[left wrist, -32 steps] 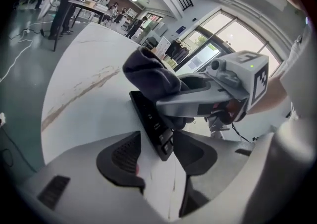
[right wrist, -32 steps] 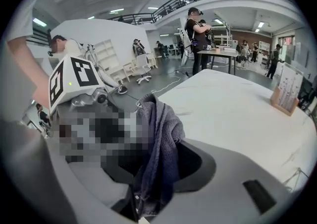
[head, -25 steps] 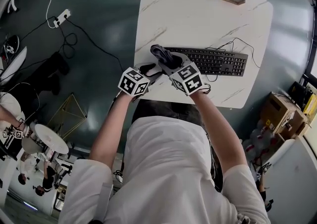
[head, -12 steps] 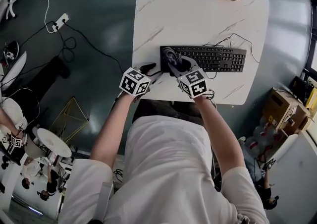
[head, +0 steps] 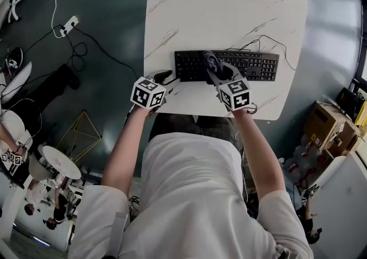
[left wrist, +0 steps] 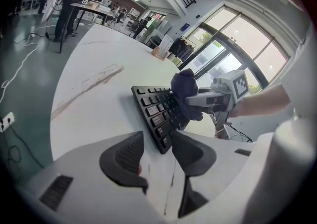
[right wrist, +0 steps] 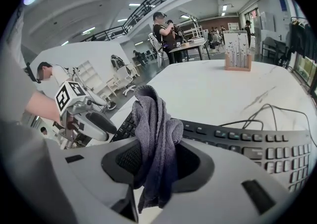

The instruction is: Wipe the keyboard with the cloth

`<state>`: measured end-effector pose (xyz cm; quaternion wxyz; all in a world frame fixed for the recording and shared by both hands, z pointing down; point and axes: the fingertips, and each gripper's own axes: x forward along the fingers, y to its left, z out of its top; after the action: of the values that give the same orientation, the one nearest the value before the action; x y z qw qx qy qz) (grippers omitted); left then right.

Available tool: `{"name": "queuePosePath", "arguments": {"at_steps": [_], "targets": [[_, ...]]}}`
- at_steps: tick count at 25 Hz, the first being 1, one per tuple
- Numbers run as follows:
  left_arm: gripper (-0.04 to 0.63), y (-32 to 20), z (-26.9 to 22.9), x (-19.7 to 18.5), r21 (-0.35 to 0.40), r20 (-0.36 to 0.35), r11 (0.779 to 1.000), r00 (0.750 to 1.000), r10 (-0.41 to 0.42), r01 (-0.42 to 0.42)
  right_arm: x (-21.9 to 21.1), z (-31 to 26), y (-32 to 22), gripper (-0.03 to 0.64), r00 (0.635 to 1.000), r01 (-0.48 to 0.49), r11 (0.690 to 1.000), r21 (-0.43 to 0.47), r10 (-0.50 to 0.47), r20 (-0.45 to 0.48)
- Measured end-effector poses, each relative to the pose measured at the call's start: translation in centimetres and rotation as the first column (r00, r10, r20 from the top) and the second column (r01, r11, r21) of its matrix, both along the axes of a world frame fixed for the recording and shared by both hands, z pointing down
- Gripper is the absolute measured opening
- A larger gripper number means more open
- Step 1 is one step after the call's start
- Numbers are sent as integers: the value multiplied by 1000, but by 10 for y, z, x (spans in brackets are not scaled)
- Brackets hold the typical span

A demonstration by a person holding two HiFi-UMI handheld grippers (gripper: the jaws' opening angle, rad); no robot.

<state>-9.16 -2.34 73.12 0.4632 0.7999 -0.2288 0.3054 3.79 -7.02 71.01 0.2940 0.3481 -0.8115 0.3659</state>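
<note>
The dark grey cloth is clamped between the right tongs and is held over the keys left of the middle of the black keyboard. The keyboard lies near the front edge of the white marbled counter. The left tongs are held apart, having just been closing slightly, with nothing gripped, just beside the keyboard's left end.

- left gripper: jaws apart, just closing slightly, nothing pinched between them
- black keyboard on white table, near its right-hand edge, its end just past the jaws
- right gripper holds dark cloth on the keys
</note>
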Motion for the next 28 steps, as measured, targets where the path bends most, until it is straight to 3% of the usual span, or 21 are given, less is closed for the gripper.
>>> {"name": "queuePosePath", "arguments": {"at_steps": [11, 28], "targets": [[175, -7, 4, 7, -39, 9, 995, 996, -88, 88, 97, 1, -7, 161, 996, -64, 998, -5, 64, -58], [173, -5, 6, 7, -37, 51, 993, 992, -113, 115, 260, 5, -15, 167, 957, -215, 977, 7, 212, -197]]}}
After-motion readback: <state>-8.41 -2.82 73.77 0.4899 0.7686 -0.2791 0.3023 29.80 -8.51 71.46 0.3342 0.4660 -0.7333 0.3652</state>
